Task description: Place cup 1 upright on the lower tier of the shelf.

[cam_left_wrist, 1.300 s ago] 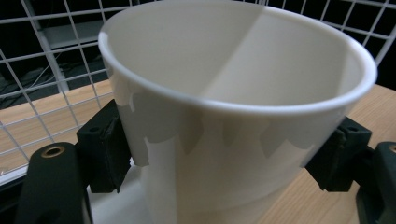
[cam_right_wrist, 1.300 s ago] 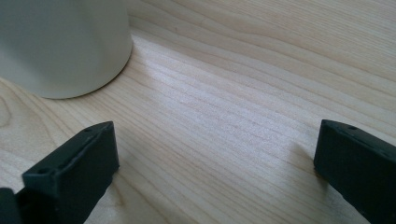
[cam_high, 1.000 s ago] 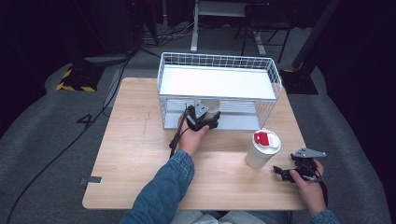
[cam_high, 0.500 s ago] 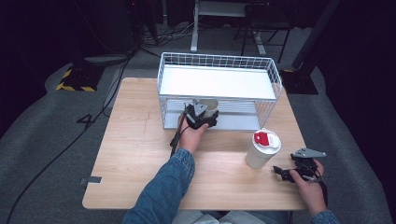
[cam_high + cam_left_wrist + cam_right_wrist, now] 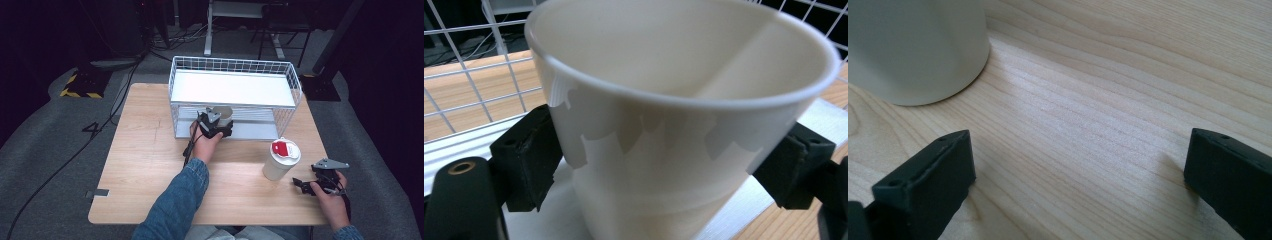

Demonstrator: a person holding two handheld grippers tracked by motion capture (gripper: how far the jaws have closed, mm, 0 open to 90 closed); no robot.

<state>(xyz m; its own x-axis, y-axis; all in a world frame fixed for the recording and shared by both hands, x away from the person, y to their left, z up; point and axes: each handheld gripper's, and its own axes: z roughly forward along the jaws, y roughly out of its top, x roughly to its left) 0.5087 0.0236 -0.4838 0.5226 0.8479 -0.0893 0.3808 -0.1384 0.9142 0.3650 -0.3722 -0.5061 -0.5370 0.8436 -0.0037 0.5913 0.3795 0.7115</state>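
Observation:
A white paper cup (image 5: pixel 684 115) stands open-topped on the lower shelf of a white wire rack (image 5: pixel 235 61), at its front (image 5: pixel 223 113). My left gripper (image 5: pixel 223 125) reaches in from the front with the cup between its jaws. The jaws have just been opening, and the black pads (image 5: pixel 526 157) sit beside the cup's wall without squeezing it. My right gripper (image 5: pixel 304 182) rests low over the table near the right front edge. Its jaws stand wide apart over bare wood (image 5: pixel 1078 185), with nothing between them.
A white lidded cup with a red patch on its lid (image 5: pixel 281 159) stands on the wooden table (image 5: pixel 145 165) just left of my right gripper; its base shows close by (image 5: pixel 913 45). The rack's upper shelf (image 5: pixel 230 87) is a white panel. Dark floor and cables surround the table.

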